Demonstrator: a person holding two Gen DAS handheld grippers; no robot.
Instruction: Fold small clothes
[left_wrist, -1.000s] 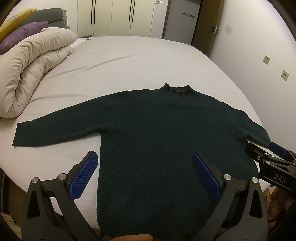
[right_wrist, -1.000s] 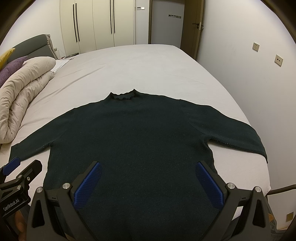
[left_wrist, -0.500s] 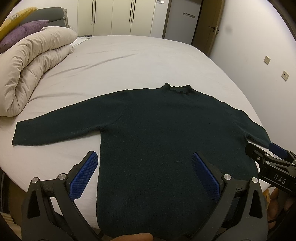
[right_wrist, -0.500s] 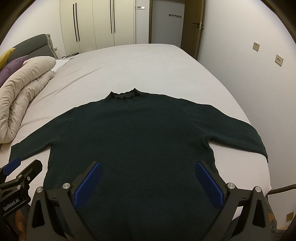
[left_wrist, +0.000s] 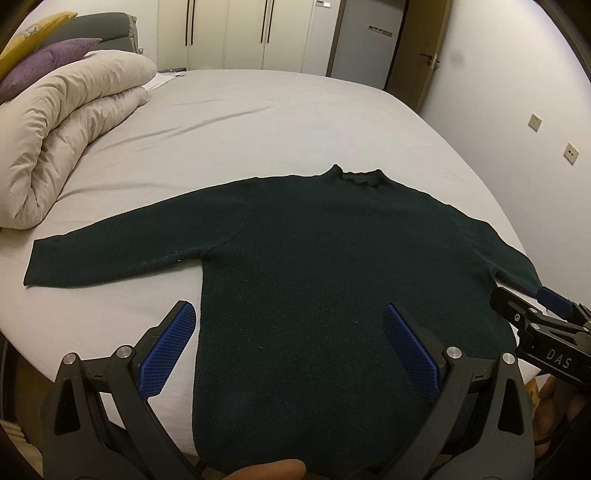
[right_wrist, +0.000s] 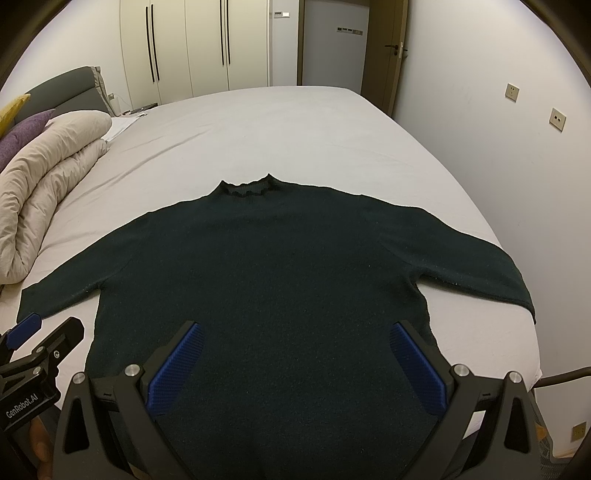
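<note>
With both the left tool (left_wrist: 288, 343) and right tool (right_wrist: 295, 354) gaping empty over the flat dark green knitted sweater (left_wrist: 332, 266), a shallow pinch on the thick knit could slip or drag it askew on the grey bed sheet (left_wrist: 258, 122).

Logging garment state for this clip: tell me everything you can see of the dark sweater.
The sweater is a very dark green-black knit with long sleeves and a small ruffled stand-up collar. It lies flat and unfolded on the pale bed sheet, collar away from the cameras, both sleeves spread out sideways, hem at the near edge of the bed. Both grippers are above its lower part, open; nothing grips it.
</note>
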